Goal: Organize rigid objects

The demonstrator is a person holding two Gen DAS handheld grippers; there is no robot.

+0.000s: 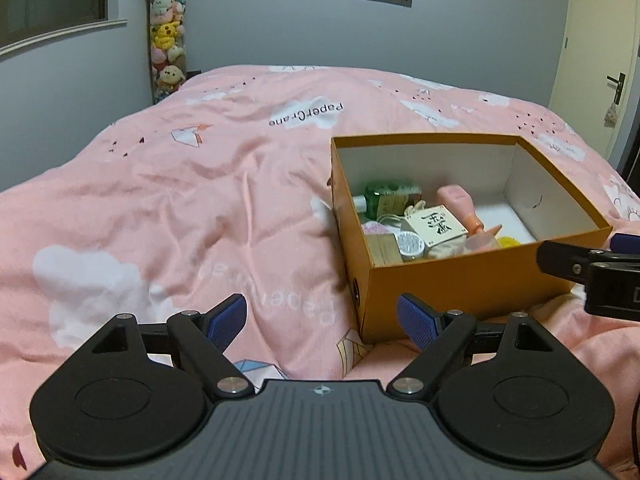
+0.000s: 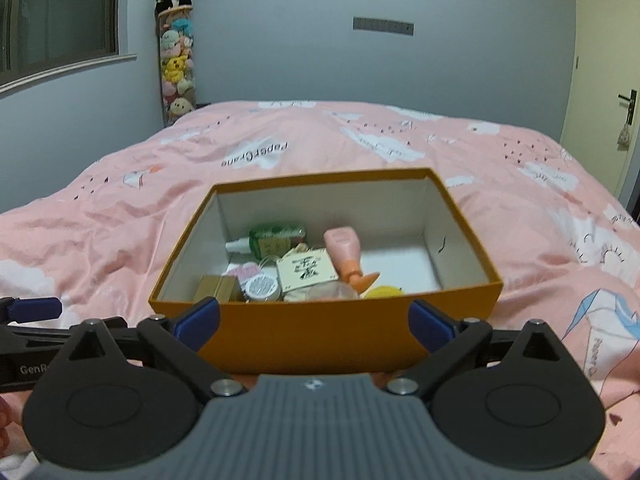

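Left hand-held gripper (image 1: pixel 320 322): jaws wide apart, nothing between, low over pink bed (image 1: pixel 160 200).
Orange box (image 2: pixel 320 336) just ahead of right hand-held gripper (image 2: pixel 316 324), ahead-right of left; right jaws spread, empty.
Inside, near left end: green bottle (image 2: pixel 276 236), pink tube (image 2: pixel 344 250).
Risk: soft bedding, so nudging near wall likely tips or slides box.
Bottle long axis crosswise, cap left; tube cap points toward gripper.

Box (image 2: pixel 320 336) wall blocks ahead; its right end (image 2: pixel 400 264) lies uncluttered.
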